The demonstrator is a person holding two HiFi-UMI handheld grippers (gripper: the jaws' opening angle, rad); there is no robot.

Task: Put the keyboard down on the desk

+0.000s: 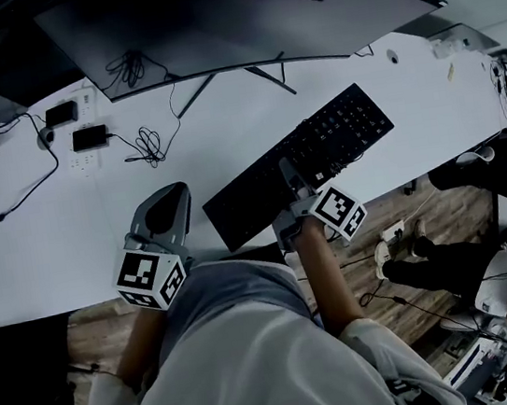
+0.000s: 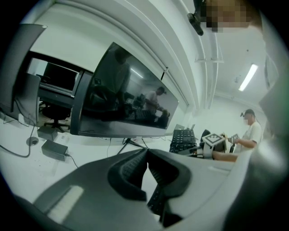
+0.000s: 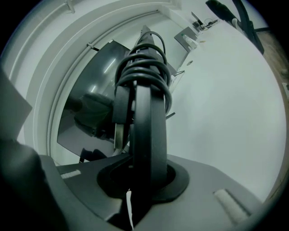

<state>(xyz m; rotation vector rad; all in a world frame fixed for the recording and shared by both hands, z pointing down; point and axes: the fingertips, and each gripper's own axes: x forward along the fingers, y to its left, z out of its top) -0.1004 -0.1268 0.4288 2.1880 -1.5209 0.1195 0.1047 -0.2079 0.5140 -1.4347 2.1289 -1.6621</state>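
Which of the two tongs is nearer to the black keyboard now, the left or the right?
Right. The right tongs clamp the keyboard at its near edge; the left tongs are beside its left end, apart from it, closed on nothing.

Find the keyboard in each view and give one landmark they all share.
Head view: keyboard runs diagonally right of centre, near edge in the right tongs.
Left gripper view: keyboard right of centre, below the monitor's right end.
Right gripper view: keyboard at centre, edge-on, rising from between the tongs, cable coiled round it.
Shared landmark: curved monitor.
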